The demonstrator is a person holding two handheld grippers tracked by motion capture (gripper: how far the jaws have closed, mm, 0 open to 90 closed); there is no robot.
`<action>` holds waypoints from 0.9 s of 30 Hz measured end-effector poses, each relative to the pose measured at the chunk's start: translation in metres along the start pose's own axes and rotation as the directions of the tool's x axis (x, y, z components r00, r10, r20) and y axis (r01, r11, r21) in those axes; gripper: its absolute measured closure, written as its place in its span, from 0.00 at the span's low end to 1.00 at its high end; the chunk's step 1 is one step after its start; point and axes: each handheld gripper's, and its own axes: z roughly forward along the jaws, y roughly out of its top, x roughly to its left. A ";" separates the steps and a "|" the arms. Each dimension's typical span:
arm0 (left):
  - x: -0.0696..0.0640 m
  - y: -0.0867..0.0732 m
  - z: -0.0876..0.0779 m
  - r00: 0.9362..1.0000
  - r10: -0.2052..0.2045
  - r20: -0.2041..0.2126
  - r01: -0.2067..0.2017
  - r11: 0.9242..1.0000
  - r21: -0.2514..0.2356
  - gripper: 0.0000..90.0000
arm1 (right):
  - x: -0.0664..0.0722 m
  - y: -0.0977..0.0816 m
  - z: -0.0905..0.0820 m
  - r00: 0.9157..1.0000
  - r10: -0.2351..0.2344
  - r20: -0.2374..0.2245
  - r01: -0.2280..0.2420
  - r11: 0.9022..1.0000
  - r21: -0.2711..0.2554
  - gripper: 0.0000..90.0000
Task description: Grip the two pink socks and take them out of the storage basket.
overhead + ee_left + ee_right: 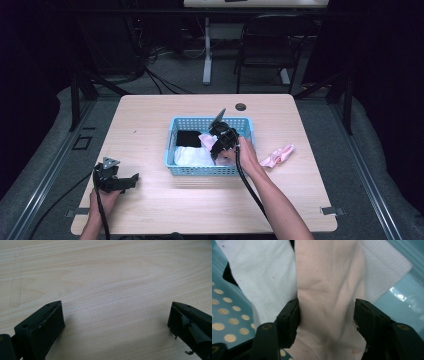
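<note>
A blue plastic basket (200, 171) stands mid-table and holds a black cloth (188, 138), a white cloth (192, 156) and a pale pink sock (206, 138). My right gripper (218, 149) reaches down into the basket over the pink sock. In the right gripper view the pink sock (327, 277) lies limp between the parted jaws of that gripper (327, 315), draped over the white cloth (262, 270). A second pink sock (277, 156) lies on the table right of the basket. My left gripper (131, 181) rests near the front left, open (116, 315) over bare wood.
The basket's perforated blue floor (227, 315) shows beside the cloths. The wooden table (150, 115) has a round cable hole (240, 106) behind the basket. A black chair (272, 45) and a table leg (207, 55) stand beyond the far edge.
</note>
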 end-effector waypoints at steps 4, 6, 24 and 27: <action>0.000 0.000 0.000 1.000 0.000 0.000 0.000 1.000 0.000 0.01 | -0.007 -0.003 -0.004 1.000 0.027 0.012 -0.027 0.999 -0.019 0.57; 0.000 0.000 0.000 1.000 0.000 0.001 0.000 1.000 0.000 0.01 | -0.009 -0.003 -0.004 0.999 0.030 0.018 -0.030 0.999 -0.021 0.59; 0.000 0.000 0.000 1.000 0.001 0.001 -0.001 1.000 0.001 0.01 | -0.021 -0.011 -0.020 0.999 0.046 0.014 -0.045 0.997 -0.066 0.92; 0.000 0.000 0.000 1.000 0.001 0.001 -0.001 1.000 0.001 0.01 | -0.022 -0.013 -0.026 0.999 0.048 0.013 -0.047 0.995 -0.090 0.92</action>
